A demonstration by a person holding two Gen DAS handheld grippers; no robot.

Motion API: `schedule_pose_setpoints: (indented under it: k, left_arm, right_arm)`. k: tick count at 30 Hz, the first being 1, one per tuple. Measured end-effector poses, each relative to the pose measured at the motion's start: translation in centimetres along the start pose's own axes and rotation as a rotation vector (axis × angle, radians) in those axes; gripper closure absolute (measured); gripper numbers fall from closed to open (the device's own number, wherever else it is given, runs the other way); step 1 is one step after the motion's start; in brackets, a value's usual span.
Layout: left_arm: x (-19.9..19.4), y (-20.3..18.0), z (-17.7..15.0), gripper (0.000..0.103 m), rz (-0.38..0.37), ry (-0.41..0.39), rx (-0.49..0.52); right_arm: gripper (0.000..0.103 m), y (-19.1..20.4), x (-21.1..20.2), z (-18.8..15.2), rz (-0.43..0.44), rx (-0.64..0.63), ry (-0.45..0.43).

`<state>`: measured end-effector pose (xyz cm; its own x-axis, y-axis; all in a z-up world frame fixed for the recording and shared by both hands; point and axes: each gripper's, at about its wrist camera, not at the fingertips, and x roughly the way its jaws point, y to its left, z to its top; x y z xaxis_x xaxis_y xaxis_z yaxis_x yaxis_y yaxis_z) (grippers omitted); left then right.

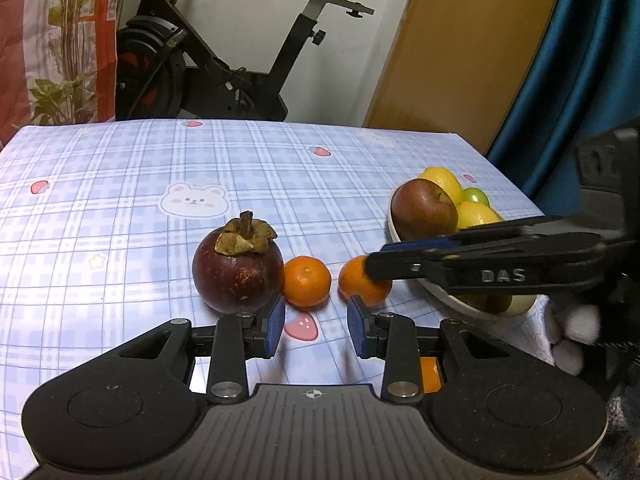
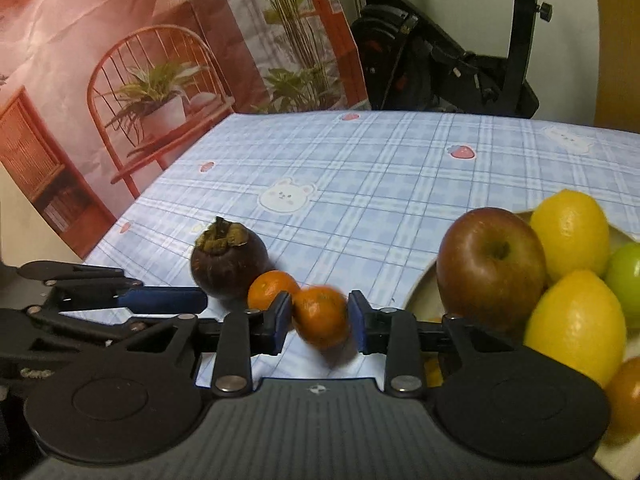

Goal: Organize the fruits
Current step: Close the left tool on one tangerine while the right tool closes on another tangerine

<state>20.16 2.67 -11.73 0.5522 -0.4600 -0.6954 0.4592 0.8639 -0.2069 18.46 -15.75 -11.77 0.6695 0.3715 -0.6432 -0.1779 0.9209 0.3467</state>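
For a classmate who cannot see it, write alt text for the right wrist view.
The right gripper has its blue-padded fingers on either side of a small orange mandarin, blurred, above a blue checked tablecloth. A second mandarin and a dark purple mangosteen sit left; a white plate with fruit sits right.

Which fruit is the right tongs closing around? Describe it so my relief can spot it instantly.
Start at the white fruit plate on the blue checked tablecloth; just left of it sit two small round orange tangerines beside a dark purple mangosteen. It is the tangerine nearest the plate, between the right tongs' blue pads, unlike its twin touching the mangosteen.
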Motion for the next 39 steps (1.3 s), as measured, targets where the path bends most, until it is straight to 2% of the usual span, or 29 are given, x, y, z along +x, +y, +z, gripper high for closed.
schedule_pose_setpoints:
  k: [1,3,8,15,20,25,39]
  left_arm:
    - [0.1,-0.1,0.0,0.067,0.002,0.001,0.004]
    - [0.3,-0.4,0.1,0.067,0.01,0.004,0.012]
    - [0.5,-0.6,0.7,0.067,0.013,-0.023,0.012]
    - [1.5,-1.2,2.5,0.067,-0.022,-0.069,0.016]
    - [3.4,-1.6,3.5,0.067,-0.039,-0.025,0.077]
    - [4.8,-0.9,3.7,0.067,-0.032,0.037,0.068]
    - [1.4,-0.9,1.5,0.067,-0.088,0.047,0.072]
  right_arm:
    - [0.086,0.1,-0.4,-0.1,0.003,0.003,-0.009]
    - [0.091,0.4,-1.1,-0.5,0.001,-0.001,-0.017]
    - [0.091,0.6,-1.8,-1.1,-0.007,-0.011,-0.007]
    - [0.091,0.6,-1.7,-1.4,0.002,-0.003,-0.015]
    - [0.091,0.6,-1.7,-1.6,0.006,-0.005,-0.019]
    - [0.09,0.5,-1.9,-1.9,0.01,-0.007,-0.021]
    - [0.09,0.4,-2.2,-2.1,0.002,-0.004,-0.016]
